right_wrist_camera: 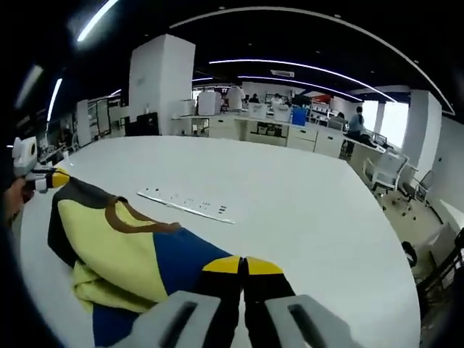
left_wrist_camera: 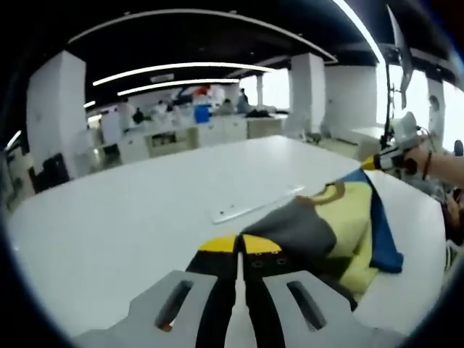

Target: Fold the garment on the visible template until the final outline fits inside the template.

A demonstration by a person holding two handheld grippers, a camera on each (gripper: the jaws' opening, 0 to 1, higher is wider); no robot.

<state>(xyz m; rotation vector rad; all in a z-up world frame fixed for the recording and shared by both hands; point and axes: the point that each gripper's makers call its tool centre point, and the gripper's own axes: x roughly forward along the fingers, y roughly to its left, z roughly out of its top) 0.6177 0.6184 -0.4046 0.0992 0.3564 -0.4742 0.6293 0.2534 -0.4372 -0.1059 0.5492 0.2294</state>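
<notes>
A wide white desk [right_wrist_camera: 304, 210] carries a crumpled yellow, blue and grey fabric garment [right_wrist_camera: 123, 254] with a brown neckband, lying near its edge. Beyond the garment lies a long pale flat strip [right_wrist_camera: 187, 204] on the desk. The left claw [left_wrist_camera: 240, 245] is closed, pinching the garment's grey edge. The right claw [right_wrist_camera: 242, 265] is closed too, gripping the blue part.

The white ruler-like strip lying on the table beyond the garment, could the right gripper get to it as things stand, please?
Probably yes, but not at once: the right gripper is shut on the garment. The strip lies on bare table with nothing over it.
</notes>
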